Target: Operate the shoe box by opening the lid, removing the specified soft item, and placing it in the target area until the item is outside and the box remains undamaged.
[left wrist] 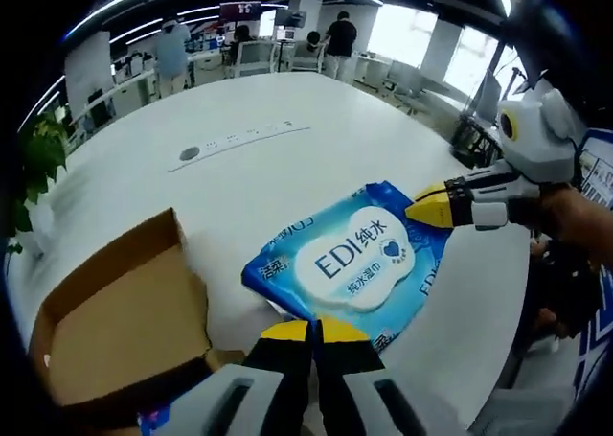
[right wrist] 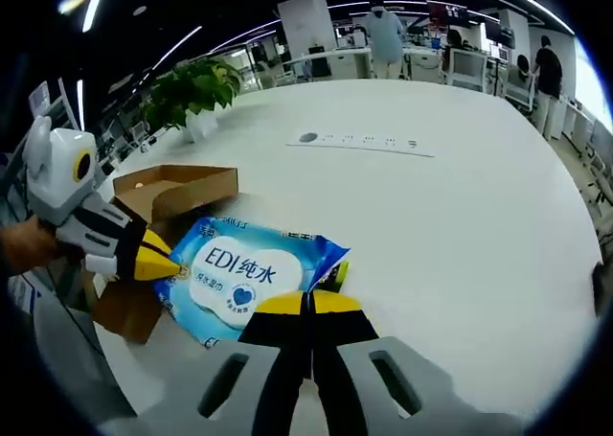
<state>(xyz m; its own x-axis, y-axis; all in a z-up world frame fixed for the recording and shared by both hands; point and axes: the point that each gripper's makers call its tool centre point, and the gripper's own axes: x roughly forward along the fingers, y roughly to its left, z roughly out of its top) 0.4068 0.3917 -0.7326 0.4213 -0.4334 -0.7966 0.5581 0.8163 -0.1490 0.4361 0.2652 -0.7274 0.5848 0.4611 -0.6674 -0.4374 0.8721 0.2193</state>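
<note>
A blue-and-white wet-wipes pack (left wrist: 354, 259) hangs just above the white table (left wrist: 239, 101), beside the open cardboard shoe box (left wrist: 115, 311). My left gripper (left wrist: 311, 331) is shut on the pack's near edge. From the right, the right gripper (left wrist: 431, 209) pinches the pack's far corner. In the right gripper view, the pack (right wrist: 239, 273) lies in front of the box (right wrist: 177, 192). There my right gripper (right wrist: 306, 304) is shut on its edge, and the left gripper (right wrist: 158, 261) holds the opposite end. A hand grips each tool.
A socket strip (left wrist: 239, 137) (right wrist: 359, 142) is set into the table's middle. A potted plant (right wrist: 192, 91) stands at the table's edge beyond the box. Desks, chairs and several people are far behind. The wide tabletop (right wrist: 460, 235) stretches past the pack.
</note>
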